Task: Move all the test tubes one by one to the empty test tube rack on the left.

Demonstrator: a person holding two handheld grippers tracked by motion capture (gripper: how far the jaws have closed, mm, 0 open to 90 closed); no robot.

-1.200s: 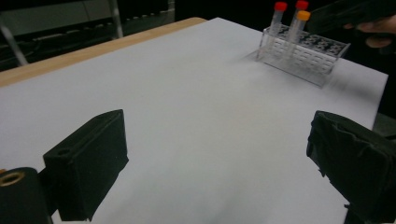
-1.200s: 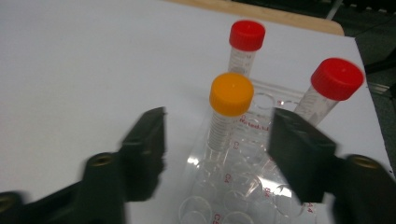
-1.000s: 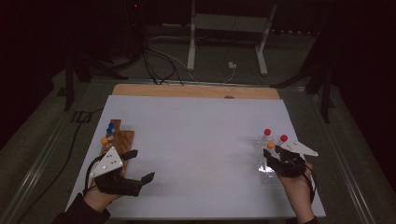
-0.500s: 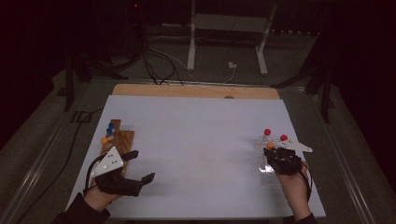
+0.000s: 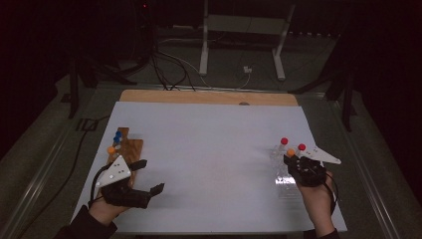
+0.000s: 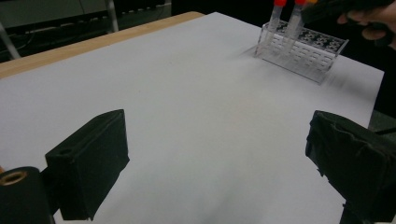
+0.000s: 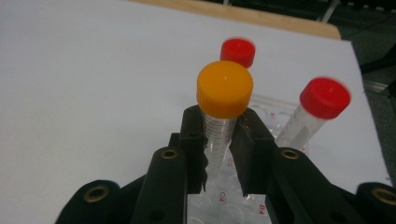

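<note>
At the lower right of the high view, our right gripper (image 5: 294, 160) sits over the clear rack (image 5: 283, 172), and its jaws have just been closing: where they stood looser a second ago, they now clamp the orange-capped tube (image 7: 224, 105) just below its cap. In the right gripper view that tube stands upright between the pads, its foot still among the rack's holes, with two red-capped tubes (image 7: 322, 105) near it at upper right. We judge the grasp made, so the tube looks ready to be lifted out. At the lower left, our left gripper (image 5: 147, 177) rests on the white sheet (image 5: 209, 164) with its jaws wide apart and nothing between them, beside the wooden stand (image 5: 130, 149) with more tubes.
</note>
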